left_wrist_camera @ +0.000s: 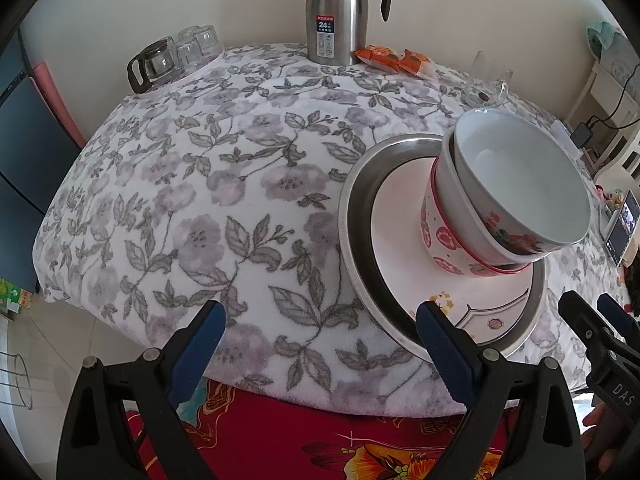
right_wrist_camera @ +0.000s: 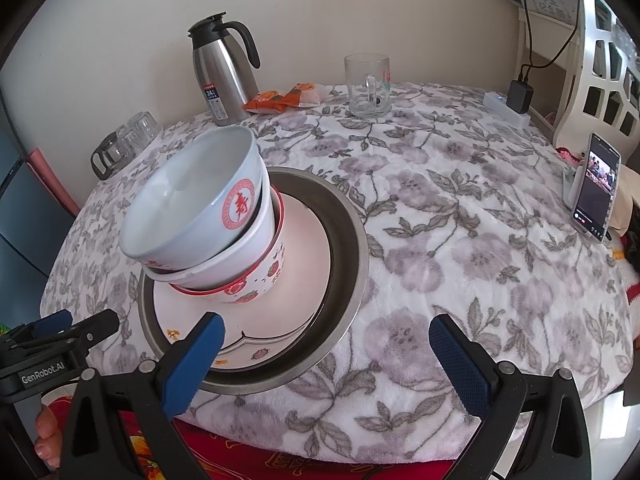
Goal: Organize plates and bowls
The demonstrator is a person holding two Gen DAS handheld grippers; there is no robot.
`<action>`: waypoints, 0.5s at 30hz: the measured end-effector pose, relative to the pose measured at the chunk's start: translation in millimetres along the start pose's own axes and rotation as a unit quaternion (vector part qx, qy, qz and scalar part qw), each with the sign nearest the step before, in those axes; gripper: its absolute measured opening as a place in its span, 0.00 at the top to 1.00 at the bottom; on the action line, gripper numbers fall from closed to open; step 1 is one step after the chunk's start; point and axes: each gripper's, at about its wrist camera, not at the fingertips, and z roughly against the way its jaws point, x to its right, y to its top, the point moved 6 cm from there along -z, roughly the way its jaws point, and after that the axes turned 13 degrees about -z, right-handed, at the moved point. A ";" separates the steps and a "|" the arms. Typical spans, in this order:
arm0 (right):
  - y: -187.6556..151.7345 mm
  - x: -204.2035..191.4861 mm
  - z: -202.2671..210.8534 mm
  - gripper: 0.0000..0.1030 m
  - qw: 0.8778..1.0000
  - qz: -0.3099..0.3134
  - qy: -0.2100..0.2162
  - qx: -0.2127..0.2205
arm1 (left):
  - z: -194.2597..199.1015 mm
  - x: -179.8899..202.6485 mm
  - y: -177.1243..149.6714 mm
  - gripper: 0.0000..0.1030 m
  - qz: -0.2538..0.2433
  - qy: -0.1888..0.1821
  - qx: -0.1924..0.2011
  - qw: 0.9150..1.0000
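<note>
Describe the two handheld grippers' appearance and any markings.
Both the left gripper and right gripper have black triangular plastic frames with silver rivets and blue textured finger pads. One body reads "GenRobot.AI", the other "DAS". No sleeves or cables visible.

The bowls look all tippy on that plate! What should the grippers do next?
Probably straighten the top bowl first: it sits tilted in the bowl stack on the white plate, and both the left gripper and the right gripper hover open, holding nothing.
</note>
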 end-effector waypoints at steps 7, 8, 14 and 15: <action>-0.3 0.4 0.0 0.00 1.000 0.000 0.000 0.000 | -0.2 -0.7 -0.4 0.07 0.000 0.002 -0.002 1.000; -0.5 0.4 0.1 0.00 1.000 -0.001 0.000 0.000 | -0.5 -0.6 -0.6 0.07 0.000 0.002 -0.003 1.000; -0.6 0.6 0.1 0.00 1.000 0.000 0.000 0.000 | -0.8 -0.6 0.0 0.07 -0.001 0.001 -0.003 1.000; -0.2 0.6 0.2 0.00 1.000 0.000 0.000 0.000 | -0.9 -0.1 -0.4 0.07 -0.001 0.001 -0.003 1.000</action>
